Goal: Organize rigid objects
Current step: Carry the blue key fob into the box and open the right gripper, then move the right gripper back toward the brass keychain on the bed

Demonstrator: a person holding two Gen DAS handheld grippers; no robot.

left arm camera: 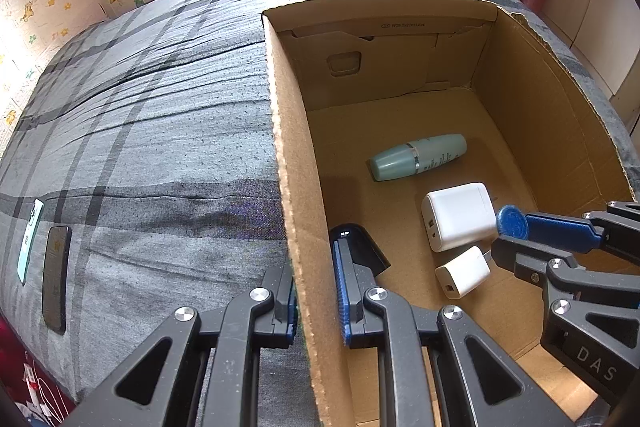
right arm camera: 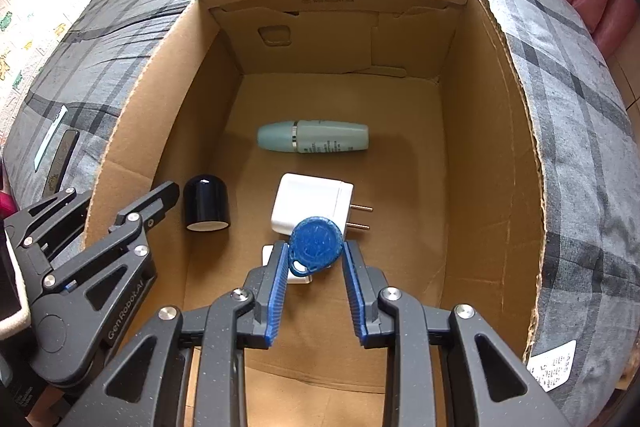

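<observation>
Right tongs [right arm camera: 316, 255] pinch blue key fob [right arm camera: 316, 247] over cardboard box [right arm camera: 496, 147]; left tongs [left arm camera: 316, 291] clamp its wall. Four items boxed; phones [left arm camera: 56, 275] remain on bed.

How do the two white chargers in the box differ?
The large white charger is clearly bigger than the small white charger. The large one lies farther into the cardboard box, near the teal bottle; the small one lies nearer the cameras. In the right wrist view the large one shows whole, prongs included; the small one is mostly hidden behind the blue key fob. Both are white, blocky, lying on the box floor.
</observation>
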